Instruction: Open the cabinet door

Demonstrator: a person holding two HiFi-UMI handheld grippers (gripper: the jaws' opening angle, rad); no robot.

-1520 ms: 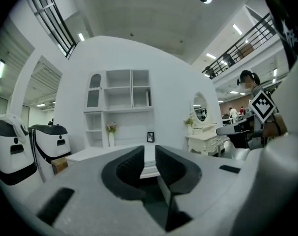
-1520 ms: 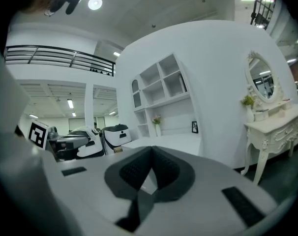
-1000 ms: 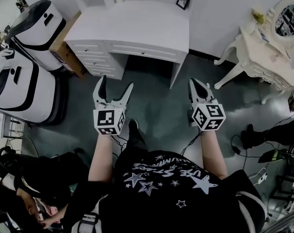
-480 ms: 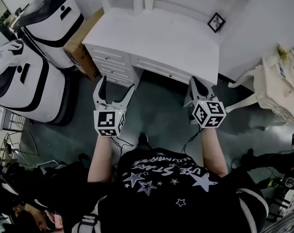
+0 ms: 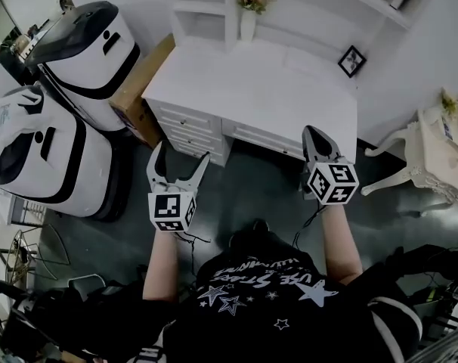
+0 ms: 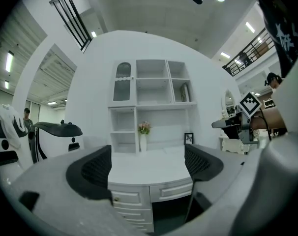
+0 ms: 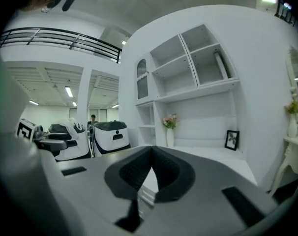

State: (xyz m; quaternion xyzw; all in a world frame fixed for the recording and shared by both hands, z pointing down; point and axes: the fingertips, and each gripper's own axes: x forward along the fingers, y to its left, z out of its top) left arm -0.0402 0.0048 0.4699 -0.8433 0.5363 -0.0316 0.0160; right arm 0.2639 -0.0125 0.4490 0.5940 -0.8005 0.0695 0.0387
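White jaws on my left gripper [image 5: 182, 152] stand wide apart, nothing between | my right gripper [image 5: 314, 136] has its jaws together, empty | desk [image 5: 244, 82] just ahead of both | cabinet door [image 6: 122, 82] beyond the desk, above and left of my left gripper, closed

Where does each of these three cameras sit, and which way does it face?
Head view: on the person's head, looking steeply down at the white desk; shows both forearms, the left gripper and the right gripper.
Left gripper view: on the left gripper, facing the desk and shelves; its jaws stand apart, empty.
Right gripper view: on the right gripper, facing the shelves at an angle; its jaws are together, empty.
Shared: both gripper views show the flower vase and picture frame.
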